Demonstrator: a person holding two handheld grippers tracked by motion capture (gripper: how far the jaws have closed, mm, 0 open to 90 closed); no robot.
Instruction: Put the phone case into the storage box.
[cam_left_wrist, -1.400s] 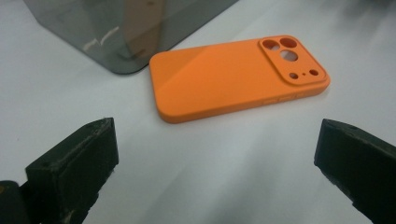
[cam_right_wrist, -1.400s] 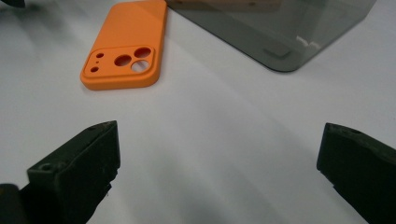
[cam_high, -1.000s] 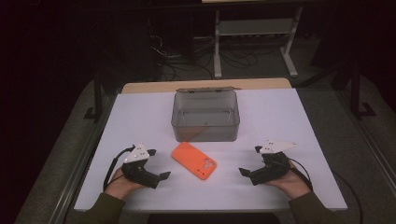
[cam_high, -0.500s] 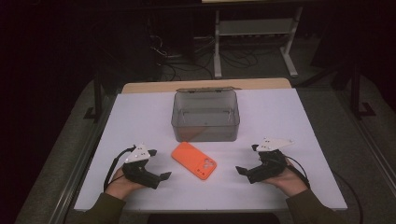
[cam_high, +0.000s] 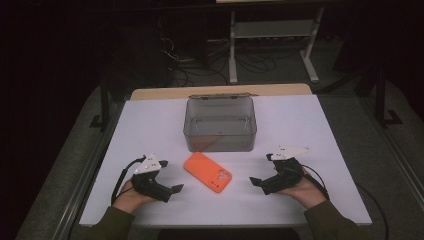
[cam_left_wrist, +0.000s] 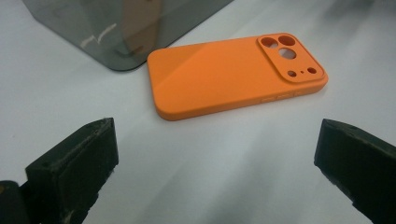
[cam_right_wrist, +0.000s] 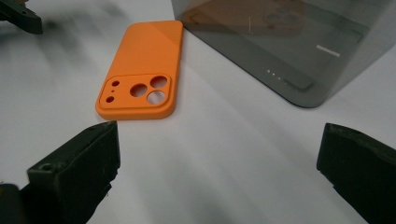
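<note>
From the high view, an orange phone case (cam_high: 208, 172) lies flat on the white table (cam_high: 150, 125), just in front of a smoky clear box (cam_high: 220, 125). The left gripper (cam_high: 176, 189) and the right gripper (cam_high: 254, 181) rest on the table on either side of the case, both pointing inward at it, as if ready to close in from two sides.

In the left gripper view, the black jaws stand wide apart with nothing between them; the phone case (cam_left_wrist: 233, 74) lies ahead, camera cut-outs to the right, one corner near the box (cam_left_wrist: 116, 28).

In the right gripper view, the jaws also gape empty. The phone case (cam_right_wrist: 142, 70) lies ahead and to the left, cut-outs nearest, beside the box (cam_right_wrist: 289, 46).
</note>
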